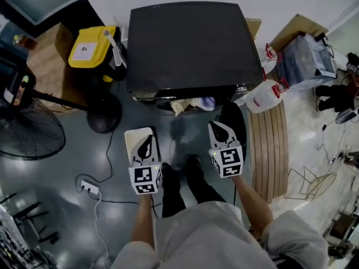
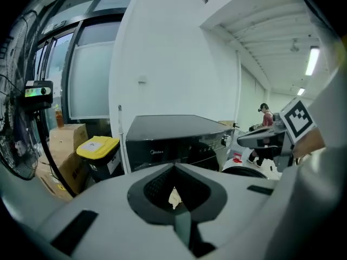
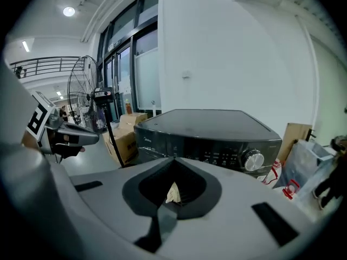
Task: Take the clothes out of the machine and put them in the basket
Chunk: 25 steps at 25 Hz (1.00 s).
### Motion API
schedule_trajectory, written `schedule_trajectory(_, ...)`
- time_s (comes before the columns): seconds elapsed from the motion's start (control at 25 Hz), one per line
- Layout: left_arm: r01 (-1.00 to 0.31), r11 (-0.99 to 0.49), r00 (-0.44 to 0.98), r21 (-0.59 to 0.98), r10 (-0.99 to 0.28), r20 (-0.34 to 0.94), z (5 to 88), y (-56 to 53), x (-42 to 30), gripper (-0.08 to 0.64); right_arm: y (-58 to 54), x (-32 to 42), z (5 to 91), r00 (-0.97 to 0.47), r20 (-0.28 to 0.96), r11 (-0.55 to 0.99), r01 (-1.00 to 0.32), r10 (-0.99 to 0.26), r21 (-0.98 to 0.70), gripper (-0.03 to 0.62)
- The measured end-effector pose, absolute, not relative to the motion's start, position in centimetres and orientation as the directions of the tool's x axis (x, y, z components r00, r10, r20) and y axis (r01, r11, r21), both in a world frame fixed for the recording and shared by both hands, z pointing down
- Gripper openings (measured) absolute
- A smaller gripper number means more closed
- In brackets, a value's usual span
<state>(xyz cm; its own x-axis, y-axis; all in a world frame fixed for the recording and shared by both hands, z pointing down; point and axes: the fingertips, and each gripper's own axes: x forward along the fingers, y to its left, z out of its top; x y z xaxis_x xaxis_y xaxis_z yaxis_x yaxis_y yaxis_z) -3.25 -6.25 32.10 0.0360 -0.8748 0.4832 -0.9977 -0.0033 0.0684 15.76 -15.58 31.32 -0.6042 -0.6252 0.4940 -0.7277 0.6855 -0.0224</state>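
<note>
**Both tongs shut in front of the open washer**

The biggest thing here is the black washing machine, filling the upper middle of the head view with its flat dark lid against the white wall. Its round door hangs open at the lower right of the front.

A big floor fan sits at the left edge. At the right, a curved stack of wooden slats lies on the grey floor. Above the slats, in the upper right corner, there is a clear plastic bag. A black bin with a yellow lid stands just beside the machine's left side, next to a cardboard box.

Below the machine and a little left of centre lies the white basket, partly covered by the left gripper, which hangs over it. The right gripper hangs over the lower edge of the open door, well apart from the basket. Each one has its jaws pressed together and neither has hold of any cloth (each gripper's own view shows the two halves meeting in a seam, pointing at the machine's front).

A white jug with a red cap stands at the machine's right corner. The clothes are a pale bundle bunched in the machine's mouth, just above and between the two grippers and touching neither. A white power strip lies on the floor at the lower left.
</note>
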Motion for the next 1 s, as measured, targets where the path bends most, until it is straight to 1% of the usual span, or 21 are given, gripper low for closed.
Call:
schedule_trajectory(0.36,-0.991,-0.075,0.122,0.113,-0.858,0.500,38.2,-6.3,-4.9,0.018,-14.6,13.5,35.8,-0.548,0.503,0.630,-0.776,-0.668,-0.009,0.023)
schedule_trajectory(0.72,-0.991,-0.065,0.113,0.116,-0.866,0.487,41.3,-5.1,-6.5,0.018,-13.4,11.0,39.1,-0.563,0.496,0.647,-0.762,-0.661,-0.004,0.023)
schedule_trajectory(1.0,-0.990,-0.058,0.115,0.130,-0.864,0.490,46.0,-3.6,-6.6,0.018,-11.6,10.3,43.7,-0.569,0.522,0.669,-0.744,-0.635,0.002,0.023)
